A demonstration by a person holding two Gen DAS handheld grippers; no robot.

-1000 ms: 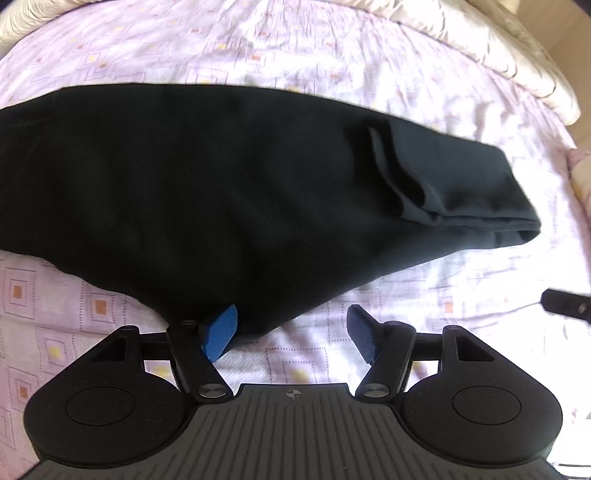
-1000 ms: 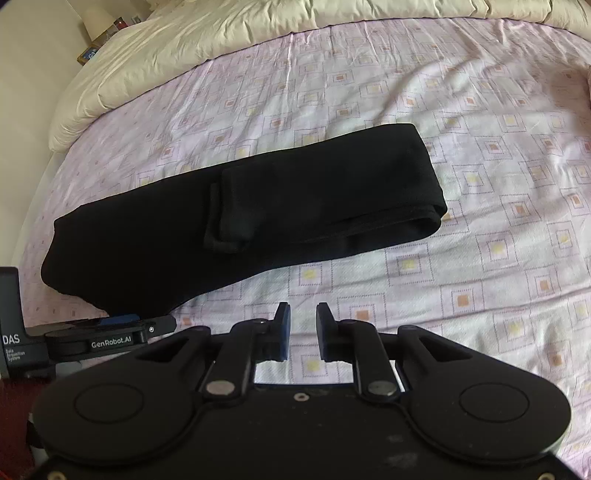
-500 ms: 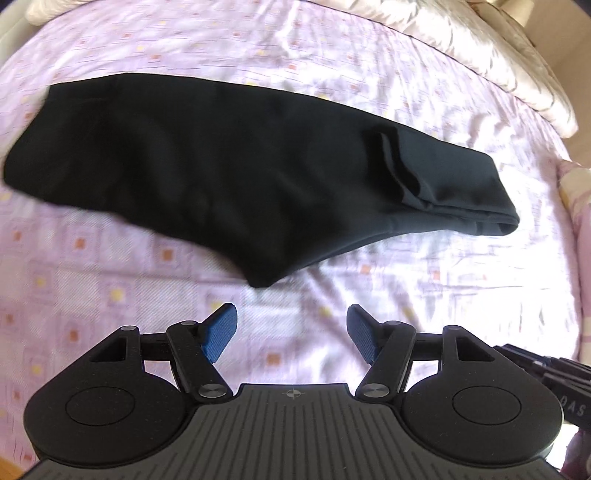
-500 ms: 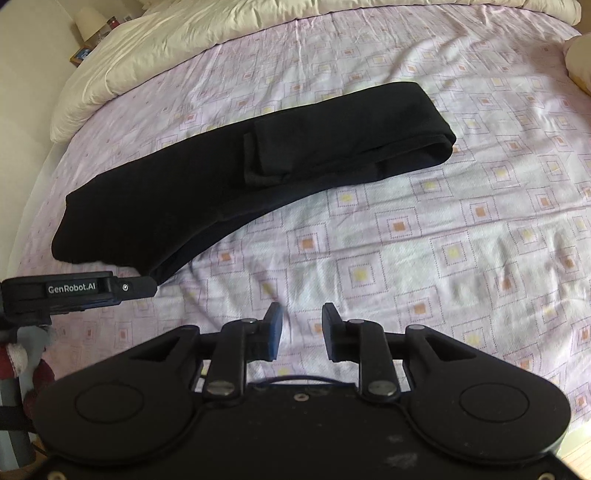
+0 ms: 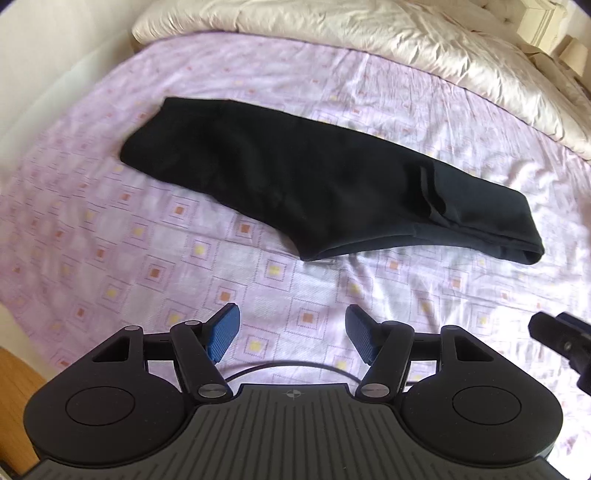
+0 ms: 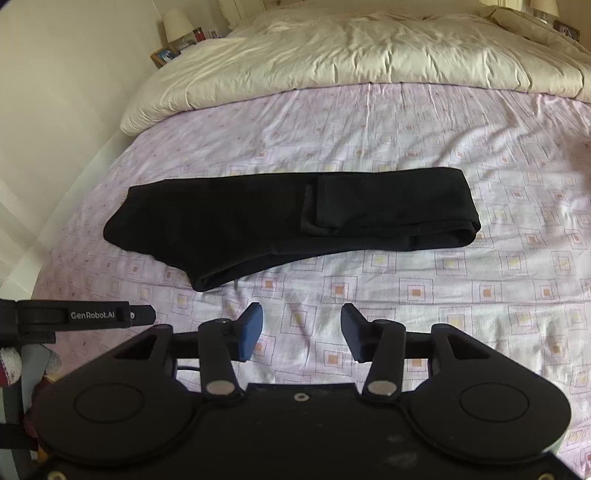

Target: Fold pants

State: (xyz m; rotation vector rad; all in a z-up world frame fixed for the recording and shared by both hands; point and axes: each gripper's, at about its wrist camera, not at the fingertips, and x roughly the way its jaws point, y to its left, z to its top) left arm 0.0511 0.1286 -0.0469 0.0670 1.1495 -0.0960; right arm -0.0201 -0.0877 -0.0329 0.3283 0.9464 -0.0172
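Observation:
The black pants [image 5: 314, 184] lie folded lengthwise and once over on the lilac patterned bed sheet [image 5: 147, 266], a long flat strip with a doubled end at the right. They also show in the right wrist view [image 6: 288, 218]. My left gripper [image 5: 291, 332] is open and empty, held above the sheet well short of the pants. My right gripper [image 6: 301, 328] is open and empty, also held back from the pants. Part of the right gripper [image 5: 561, 339] shows at the right edge of the left wrist view, and the left gripper's arm [image 6: 74, 315] shows at the left of the right wrist view.
A cream duvet [image 6: 351, 62] is bunched across the far end of the bed. A white wall [image 6: 55, 110] runs along the bed's left side. A bedside table with a lamp [image 6: 177, 26] stands at the far left corner.
Both grippers have pulled back and up from the pants, which now look smaller and farther. The right gripper's jaws have opened wider. The left gripper has let go of the pants' near edge.

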